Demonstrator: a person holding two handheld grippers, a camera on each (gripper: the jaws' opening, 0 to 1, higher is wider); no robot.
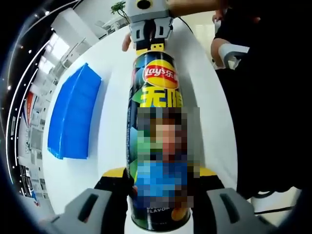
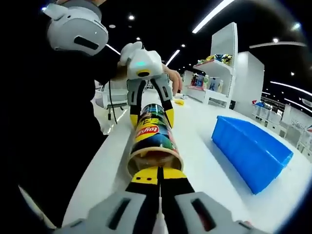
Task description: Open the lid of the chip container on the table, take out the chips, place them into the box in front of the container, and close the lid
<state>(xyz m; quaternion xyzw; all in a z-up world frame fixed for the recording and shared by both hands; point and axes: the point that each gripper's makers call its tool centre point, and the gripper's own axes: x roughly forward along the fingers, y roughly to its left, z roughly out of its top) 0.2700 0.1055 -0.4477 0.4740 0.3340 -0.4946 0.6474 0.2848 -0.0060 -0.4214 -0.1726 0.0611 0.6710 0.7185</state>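
A Lay's chip can [image 1: 156,92] lies along my left gripper view, its body clamped between the jaws of my left gripper [image 1: 161,173]. In the right gripper view the can [image 2: 152,131] points its mouth at the camera, and chips show through a pale lid [image 2: 153,158]. My right gripper [image 2: 158,175] has its yellow tips pressed together on the lid's lower edge. That gripper [image 1: 155,46] also sits at the can's far end in the left gripper view. The left gripper [image 2: 151,118] straddles the can's rear. The blue box [image 1: 73,117] [image 2: 251,151] rests on the white table [image 1: 112,73] beside the can.
A person in dark clothes stands along the table edge [image 1: 263,97] [image 2: 53,122], with a hand [image 2: 170,78] on the left gripper. White display shelves [image 2: 214,63] stand behind the table [image 2: 204,170].
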